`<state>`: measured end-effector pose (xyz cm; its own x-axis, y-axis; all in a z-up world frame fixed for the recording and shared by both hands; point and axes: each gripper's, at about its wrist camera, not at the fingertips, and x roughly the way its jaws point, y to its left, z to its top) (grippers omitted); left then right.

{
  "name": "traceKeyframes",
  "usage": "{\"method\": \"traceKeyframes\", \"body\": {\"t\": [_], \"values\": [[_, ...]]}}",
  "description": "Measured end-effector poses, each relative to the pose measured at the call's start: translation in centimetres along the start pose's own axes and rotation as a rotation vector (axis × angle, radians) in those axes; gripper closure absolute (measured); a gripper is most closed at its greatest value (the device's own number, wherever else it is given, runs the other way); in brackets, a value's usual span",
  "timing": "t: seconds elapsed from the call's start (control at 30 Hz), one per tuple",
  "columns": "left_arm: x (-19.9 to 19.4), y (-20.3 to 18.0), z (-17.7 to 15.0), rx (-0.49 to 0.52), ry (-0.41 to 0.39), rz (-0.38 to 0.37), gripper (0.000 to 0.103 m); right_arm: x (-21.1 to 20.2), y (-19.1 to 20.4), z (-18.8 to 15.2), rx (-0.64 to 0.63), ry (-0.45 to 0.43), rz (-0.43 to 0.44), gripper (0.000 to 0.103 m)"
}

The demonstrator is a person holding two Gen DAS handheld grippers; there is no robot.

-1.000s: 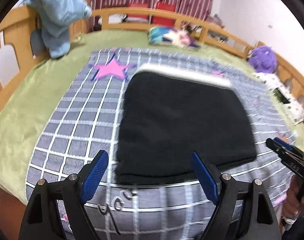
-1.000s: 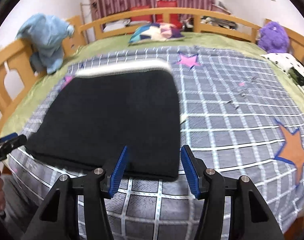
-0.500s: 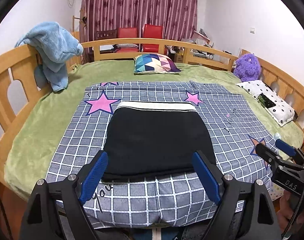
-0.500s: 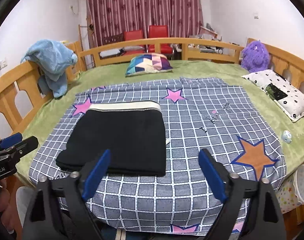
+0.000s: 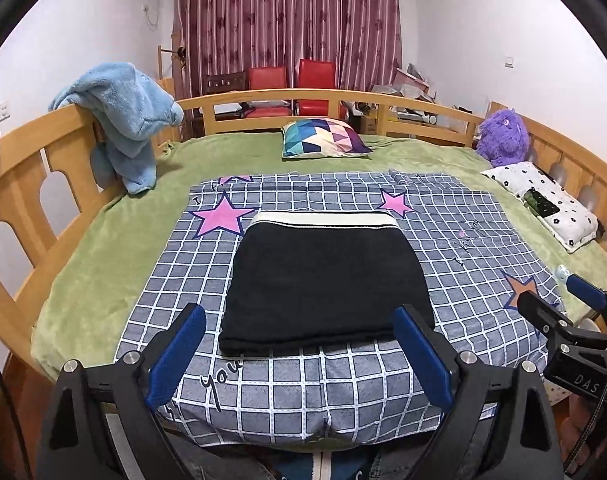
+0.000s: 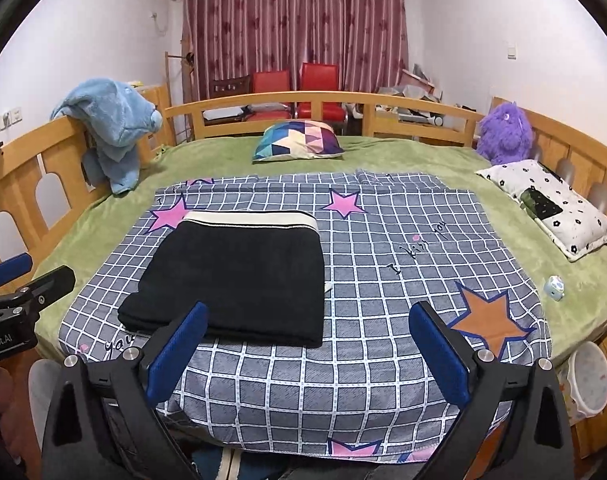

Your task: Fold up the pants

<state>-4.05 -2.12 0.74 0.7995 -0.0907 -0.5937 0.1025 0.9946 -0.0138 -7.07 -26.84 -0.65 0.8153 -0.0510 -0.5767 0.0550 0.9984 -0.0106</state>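
Black pants (image 5: 325,280) (image 6: 239,276) lie folded into a flat rectangle on the grey checked blanket (image 5: 475,256) (image 6: 391,264), their white waistband along the far edge. My left gripper (image 5: 299,320) hangs in the air before the near edge of the pants. Its jaws are still opening and hold nothing. My right gripper (image 6: 307,316) hovers off the pants' near right corner, jaws also opening and empty. Each gripper shows at the edge of the other's view.
Wooden rails ring the green bed (image 5: 103,236). A blue plush blanket (image 5: 123,120) hangs on the left rail. A patterned cushion (image 5: 323,138) lies at the back, a purple plush toy (image 6: 503,134) and spotted pillow (image 6: 551,206) at right. A white bucket (image 6: 589,378) stands on the floor.
Both grippers have pulled back and up from the near edge of the pants, and their jaws have spread wider, the right one much more. The pants lie still, folded.
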Motion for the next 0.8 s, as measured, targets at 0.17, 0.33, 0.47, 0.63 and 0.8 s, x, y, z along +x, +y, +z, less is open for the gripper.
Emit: {"method": "traceKeyframes", "body": {"t": [0.17,0.33,0.47,0.63,0.8], "values": [[-0.2,0.1,-0.2,-0.004,0.002,0.002,0.008,-0.5,0.3,0.1,-0.002,-0.008,0.003,0.003],[-0.4,0.2,-0.2,-0.013,-0.001,0.005,0.008,-0.8,0.1,0.1,0.008,-0.012,0.016,0.003],[-0.4,0.2,-0.4,-0.013,0.0,0.004,0.008,-1.0,0.3,0.1,-0.001,-0.015,0.005,0.003],[-0.5,0.3,-0.4,-0.014,0.001,0.006,0.008,-1.0,0.6,0.1,-0.012,-0.013,-0.007,0.003],[-0.5,0.4,-0.4,-0.02,0.002,0.007,0.008,-1.1,0.9,0.0,-0.015,-0.012,-0.004,0.003]]}}
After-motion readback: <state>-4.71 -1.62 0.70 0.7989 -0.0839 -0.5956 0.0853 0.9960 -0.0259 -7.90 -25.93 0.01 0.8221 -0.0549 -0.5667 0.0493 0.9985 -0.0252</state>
